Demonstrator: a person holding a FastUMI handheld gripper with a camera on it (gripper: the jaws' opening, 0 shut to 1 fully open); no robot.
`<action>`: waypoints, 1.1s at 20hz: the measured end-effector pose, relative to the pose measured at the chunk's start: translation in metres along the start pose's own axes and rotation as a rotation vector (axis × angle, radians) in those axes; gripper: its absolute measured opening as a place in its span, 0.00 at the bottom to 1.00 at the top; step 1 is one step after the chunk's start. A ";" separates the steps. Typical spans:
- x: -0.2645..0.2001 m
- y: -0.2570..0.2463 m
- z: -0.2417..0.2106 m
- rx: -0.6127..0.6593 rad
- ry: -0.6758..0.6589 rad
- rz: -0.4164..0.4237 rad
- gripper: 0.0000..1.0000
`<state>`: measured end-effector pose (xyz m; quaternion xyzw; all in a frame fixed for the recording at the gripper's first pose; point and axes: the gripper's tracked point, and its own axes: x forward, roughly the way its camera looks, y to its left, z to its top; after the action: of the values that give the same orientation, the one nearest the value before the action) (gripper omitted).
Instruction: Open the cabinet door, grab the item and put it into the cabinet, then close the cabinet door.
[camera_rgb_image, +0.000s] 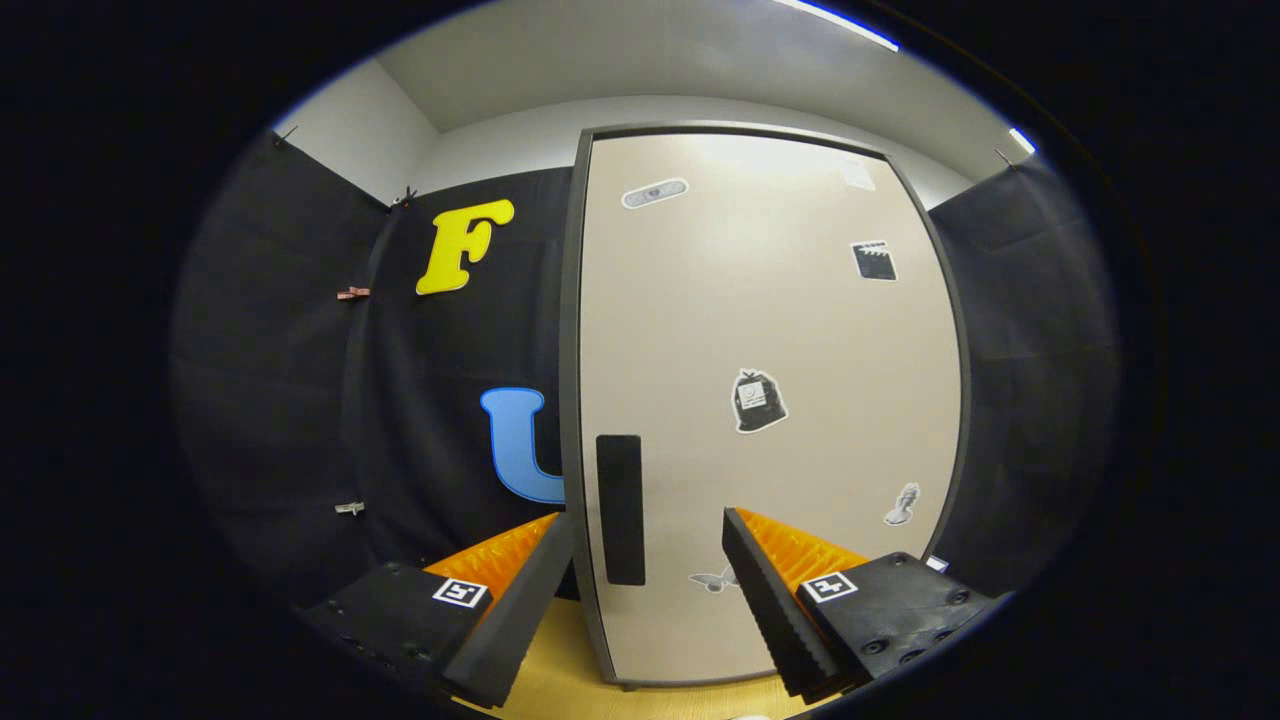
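Hand-held gripper (646, 560) was spread wide, grasping nothing, facing the shut cabinet door (770, 400); its upright dark handle (620, 510) stood just ahead, between the fingers, nearer the left one.

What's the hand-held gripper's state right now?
Hand-held gripper: open, holding nothing, fingers either side of the closed door's handle, not touching it.

A closed cabinet (765, 400) stands on the surface (560, 670) before the booth wall, its door handle (620, 510) at the lower left of the door, just beyond the gap between the parted tongs (648, 590).
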<state>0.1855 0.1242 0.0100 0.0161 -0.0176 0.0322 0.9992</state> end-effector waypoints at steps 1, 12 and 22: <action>0.007 0.001 -0.004 -0.010 0.007 -0.002 0.97; 0.068 -0.007 -0.032 -0.088 0.063 -0.036 0.97; 0.073 0.006 -0.035 0.028 0.105 -0.048 0.42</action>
<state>0.2591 0.1364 -0.0224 0.0288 0.0355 0.0091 0.9989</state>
